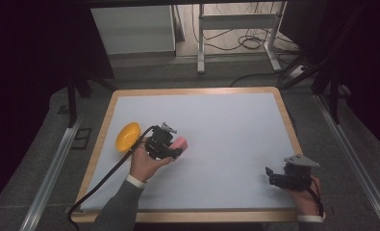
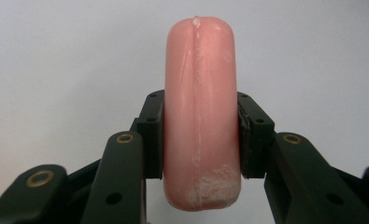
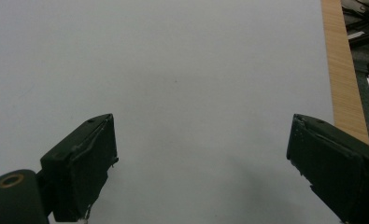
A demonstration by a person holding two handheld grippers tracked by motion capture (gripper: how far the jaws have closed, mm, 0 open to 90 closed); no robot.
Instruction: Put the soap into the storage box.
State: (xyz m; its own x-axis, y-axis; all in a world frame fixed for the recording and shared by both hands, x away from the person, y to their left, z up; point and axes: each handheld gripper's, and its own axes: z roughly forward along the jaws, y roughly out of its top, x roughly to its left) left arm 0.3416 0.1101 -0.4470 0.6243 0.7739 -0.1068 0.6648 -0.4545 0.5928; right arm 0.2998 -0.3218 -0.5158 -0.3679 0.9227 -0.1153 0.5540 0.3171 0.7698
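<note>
On the white wood-edged desk [image 1: 226, 125], a yellow plastic bowl [image 1: 128, 136] sits near the left edge. Just beside it, the left tongs [image 2: 201, 140] clamp a smooth pink rounded bar [image 2: 201, 112] — whitish scuffs visible close-up. The right tongs [image 3: 201, 163] gape empty near the right front corner.

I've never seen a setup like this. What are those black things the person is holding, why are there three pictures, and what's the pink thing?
No robot here: a person holds hand-operated tongs in each hand. One picture looks down from above the table; the other two come from cameras riding on each tool. The left tongs are shut on a pink soap-like bar, pinched between both jaws. The right tongs are open and hold nothing, over the pale surface. A yellow bowl sits near the table's left edge.
</note>
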